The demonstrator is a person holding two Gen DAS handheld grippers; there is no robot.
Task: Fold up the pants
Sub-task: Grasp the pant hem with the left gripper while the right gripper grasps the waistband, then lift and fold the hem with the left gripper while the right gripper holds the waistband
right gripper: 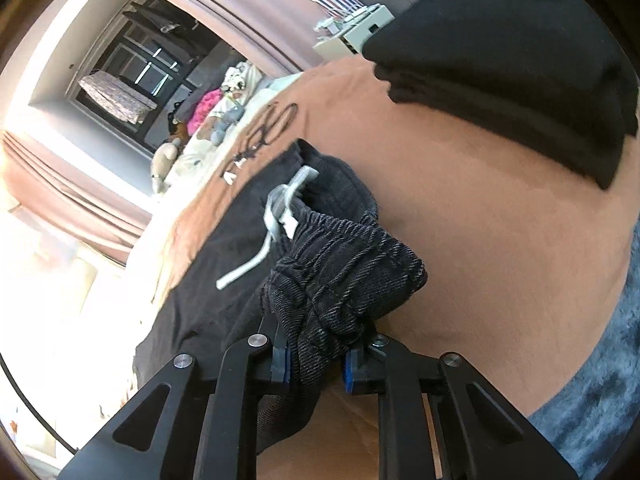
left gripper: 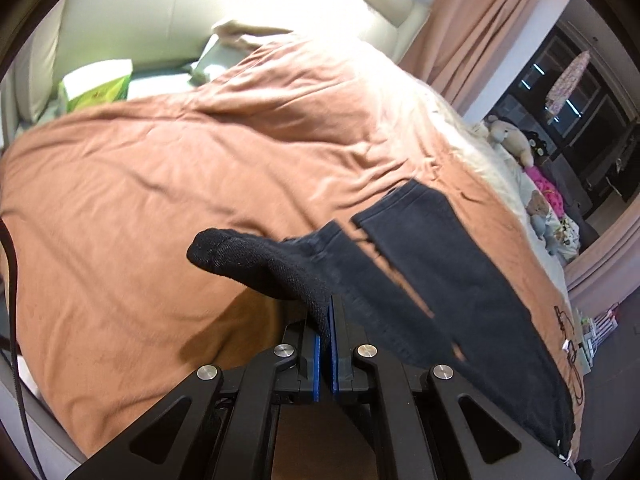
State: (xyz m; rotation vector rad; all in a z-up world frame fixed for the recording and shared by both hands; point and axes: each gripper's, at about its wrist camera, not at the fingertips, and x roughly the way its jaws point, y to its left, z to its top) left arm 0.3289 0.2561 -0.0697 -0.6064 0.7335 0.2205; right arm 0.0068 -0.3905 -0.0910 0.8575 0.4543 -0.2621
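Two-handed lift of the pants [left gripper: 432, 264] above the brown bedspread [left gripper: 168, 168]. My left gripper [left gripper: 329, 320] is clenched on a dark fabric edge, apparently the leg end, with cloth trailing away to the right across the bed. My right gripper [right gripper: 316, 356] grasps the bunched elastic waistband [right gripper: 344, 264], its grey drawstring [right gripper: 276, 216] hanging loose. A separate folded dark garment [right gripper: 520, 68] lies well apart on the bed. Step in hand, as I judge it: carrying one end over toward the other. Next move calls for aligning the edges and lowering them flat before I let go
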